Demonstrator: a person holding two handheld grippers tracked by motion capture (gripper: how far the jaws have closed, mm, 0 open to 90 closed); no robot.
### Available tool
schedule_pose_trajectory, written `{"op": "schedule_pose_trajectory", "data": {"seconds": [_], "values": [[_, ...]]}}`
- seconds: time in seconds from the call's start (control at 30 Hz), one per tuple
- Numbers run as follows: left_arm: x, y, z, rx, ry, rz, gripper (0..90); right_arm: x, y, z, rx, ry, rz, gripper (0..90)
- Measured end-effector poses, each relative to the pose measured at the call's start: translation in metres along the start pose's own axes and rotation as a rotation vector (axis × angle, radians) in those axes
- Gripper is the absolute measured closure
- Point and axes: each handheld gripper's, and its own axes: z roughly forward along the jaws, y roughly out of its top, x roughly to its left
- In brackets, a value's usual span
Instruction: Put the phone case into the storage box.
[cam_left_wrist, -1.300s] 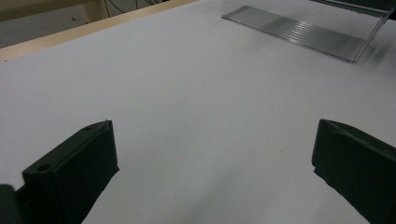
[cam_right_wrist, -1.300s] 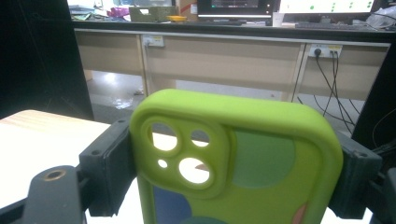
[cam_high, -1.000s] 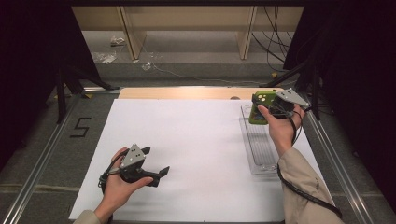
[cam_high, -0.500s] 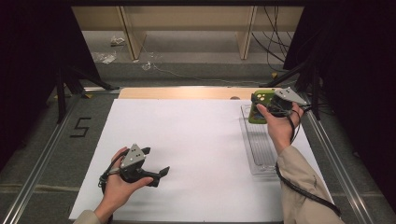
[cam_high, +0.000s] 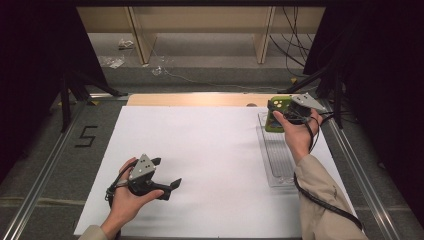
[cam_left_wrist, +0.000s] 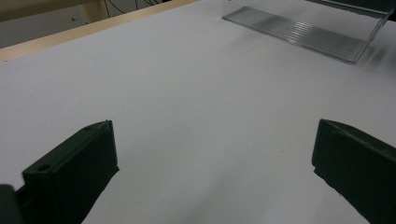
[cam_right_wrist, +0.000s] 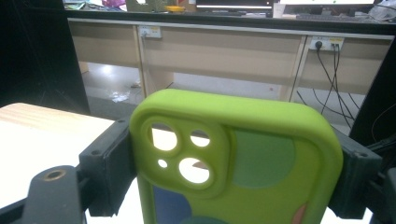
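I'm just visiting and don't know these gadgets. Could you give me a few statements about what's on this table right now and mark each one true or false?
1. The right gripper holds a green phone case between its fingers. True.
2. The left gripper is clamped on a pen. False: its fingers are apart, nothing between them.
3. A clear plastic tray lies on the white sheet. True.
4. The phone case lies flat in the tray. False: it is held up near the tray's far end.
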Motion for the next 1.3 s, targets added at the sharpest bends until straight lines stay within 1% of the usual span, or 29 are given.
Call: {"op": "schedule_pose_trajectory", "data": {"seconds": [0.3,0.57,0.87,1.3], "values": [[0.0,0.0,0.0,-0.002,0.001,-0.001,0.0,0.002,-0.001,0.006,0.009,0.004,-0.002,18.8],[0.0,0.0,0.0,-0.002,0.002,-0.002,0.0,0.003,-0.002,0.011,0.018,0.005,0.007,18.8],[0.0,0.0,0.0,-0.002,0.001,-0.002,0.0,0.001,0.0,0.014,0.031,0.0,0.008,18.7],[0.0,0.0,0.001,0.0,-0.004,-0.001,0.0,-0.001,0.0,0.025,0.057,-0.005,0.001,18.7]]}}
